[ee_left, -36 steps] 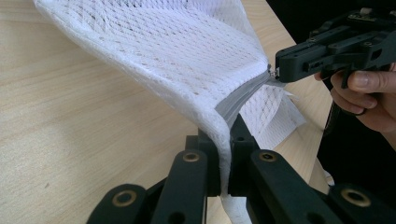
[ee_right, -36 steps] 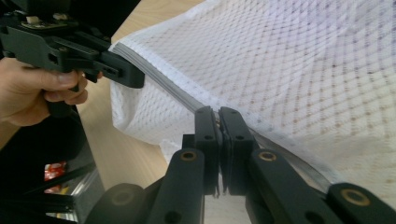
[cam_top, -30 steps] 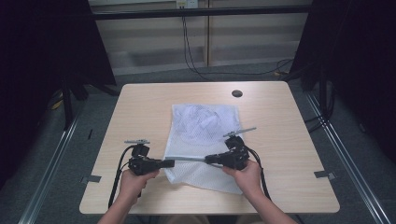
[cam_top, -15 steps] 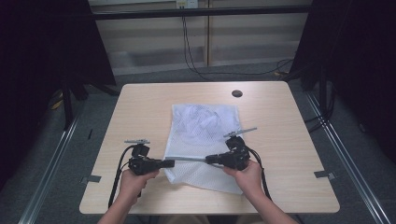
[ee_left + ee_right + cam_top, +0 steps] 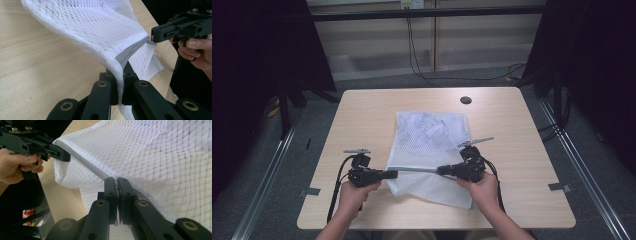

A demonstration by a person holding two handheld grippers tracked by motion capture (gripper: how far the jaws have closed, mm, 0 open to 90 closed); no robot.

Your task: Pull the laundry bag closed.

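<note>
Left gripper [image 5: 393, 174] clamped shut on the near-left end of the white mesh zippered laundry bag [image 5: 432, 145], right gripper [image 5: 443, 171] pinched shut at the zipper's other end, likely on the pull. The grey zipper strip [image 5: 417, 170] hangs taut between them, probably so one end is anchored while the slider runs. The bag lies flat mid-table on the light wooden table [image 5: 362, 115], near edge lifted; small dark round hole [image 5: 465, 100] beyond.

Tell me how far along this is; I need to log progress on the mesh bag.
Done: both grippers have hold of the mesh bag at its grey zipper. In hand: left gripper clamps the zipper's end, right gripper pinches farther along, the strip taut between them. Left: whether it needs opening or closing, I cannot tell.
</note>
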